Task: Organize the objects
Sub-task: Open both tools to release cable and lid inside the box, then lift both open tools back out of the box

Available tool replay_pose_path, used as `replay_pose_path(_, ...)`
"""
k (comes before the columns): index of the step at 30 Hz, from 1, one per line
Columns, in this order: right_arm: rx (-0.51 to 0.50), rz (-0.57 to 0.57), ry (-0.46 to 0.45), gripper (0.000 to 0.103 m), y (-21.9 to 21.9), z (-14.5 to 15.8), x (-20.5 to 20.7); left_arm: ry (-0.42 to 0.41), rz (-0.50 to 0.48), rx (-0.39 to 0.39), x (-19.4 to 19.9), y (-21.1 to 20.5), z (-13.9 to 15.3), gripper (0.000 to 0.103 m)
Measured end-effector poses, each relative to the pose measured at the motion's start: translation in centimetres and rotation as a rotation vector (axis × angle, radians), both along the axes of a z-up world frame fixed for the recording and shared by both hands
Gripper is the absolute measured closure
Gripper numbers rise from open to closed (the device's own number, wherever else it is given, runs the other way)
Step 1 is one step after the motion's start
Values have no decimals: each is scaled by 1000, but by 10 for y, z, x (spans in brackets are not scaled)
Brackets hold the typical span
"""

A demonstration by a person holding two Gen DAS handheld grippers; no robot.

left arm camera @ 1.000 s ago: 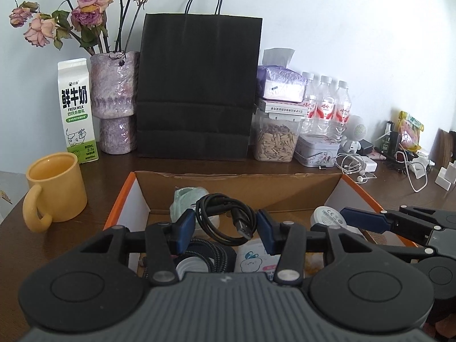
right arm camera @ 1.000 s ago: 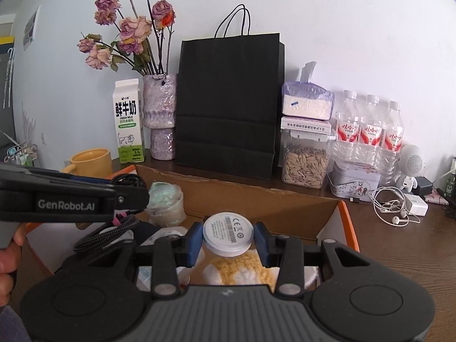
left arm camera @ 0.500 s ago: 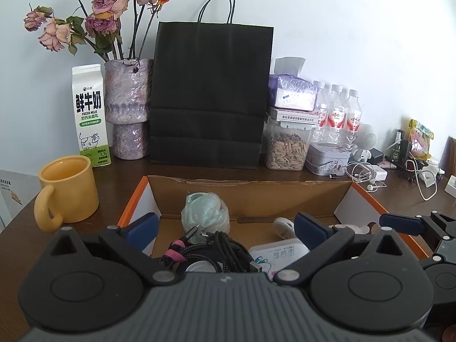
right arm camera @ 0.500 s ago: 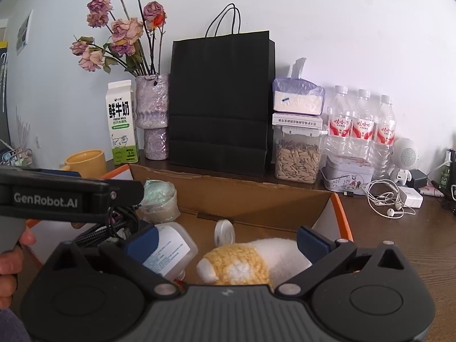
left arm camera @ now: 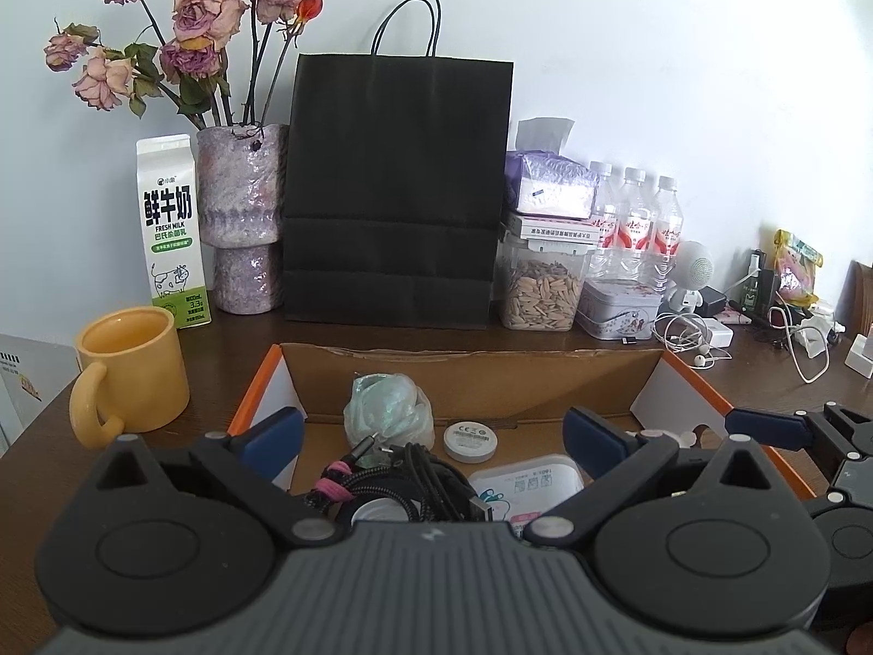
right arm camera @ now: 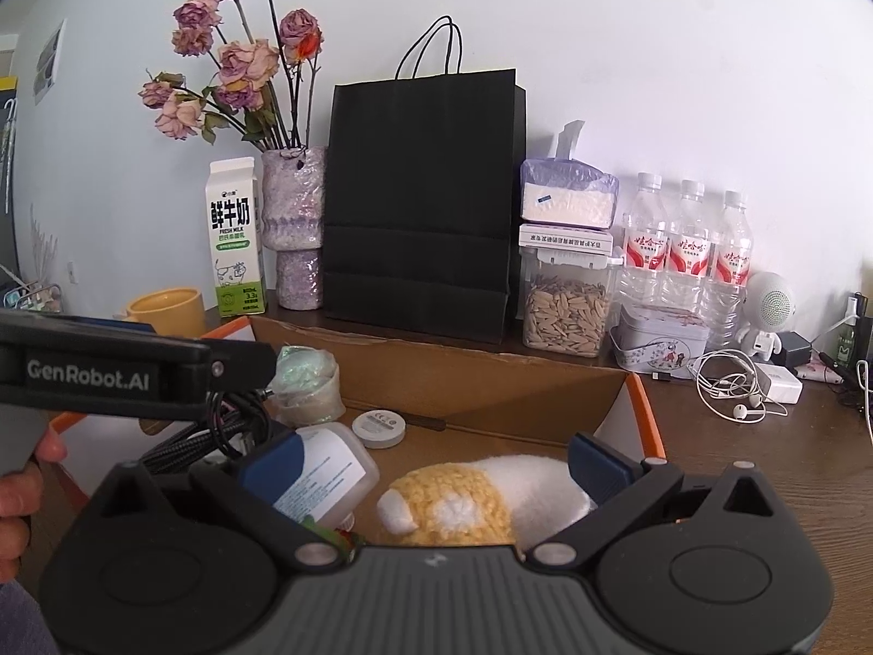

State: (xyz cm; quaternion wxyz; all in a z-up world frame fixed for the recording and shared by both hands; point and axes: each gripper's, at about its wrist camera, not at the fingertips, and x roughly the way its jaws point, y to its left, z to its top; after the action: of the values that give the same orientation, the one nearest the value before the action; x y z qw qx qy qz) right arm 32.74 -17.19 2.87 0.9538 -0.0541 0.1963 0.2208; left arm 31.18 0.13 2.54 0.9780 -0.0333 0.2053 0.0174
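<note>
Both grippers hang over an open cardboard box (left arm camera: 480,376) with orange outer flaps, and each has just been opening: the left gripper (left arm camera: 434,436) stands wide with nothing pressed between its blue pads, and the right gripper (right arm camera: 436,461) stands equally wide and grips nothing. Below the left gripper lies a coil of black cables (left arm camera: 404,483) bound with a pink tie, and at 12 o'clock from it sit a crumpled pale-green bundle (left arm camera: 387,409) and a small white round disc (left arm camera: 470,440); a white lidded pack (left arm camera: 526,486) lies at 3 o'clock from the cables. In the right wrist view a white bottle (right arm camera: 327,477) lies on its side under the left-hand pad, and a yellow-and-white plush toy (right arm camera: 480,496) fills the gap between the pads without touching them. The left gripper's body crosses that view at 9 o'clock, printed "GenRobot.AI", and hides part of the cables; a hand (right arm camera: 27,469) holds it at the frame's edge. Behind the box, at 12 o'clock, a black paper bag (left arm camera: 395,185) stands against the wall. At 10 o'clock stand a vase of dried roses (left arm camera: 240,218), a milk carton (left arm camera: 172,229) reading "FRESH MILK", and a yellow mug (left arm camera: 133,376). At 2 o'clock are a clear jar of seeds (left arm camera: 540,286) with a tissue pack on top, 3 water bottles (left arm camera: 635,229) with red labels, a metal tin (left arm camera: 616,308) and white earphones (left arm camera: 687,330).
</note>
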Motion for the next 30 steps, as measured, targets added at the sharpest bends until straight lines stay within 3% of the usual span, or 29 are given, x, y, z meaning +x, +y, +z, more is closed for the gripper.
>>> replay_pose_path(14, -9, 0, -37, 0, -8, 4, -32, -60, -33, 21, -38, -7, 12, 0)
replay_pose_path(30, -28, 15, -22, 0, -28, -2, -103, 1, -61, 39, -106, -3, 2, 0)
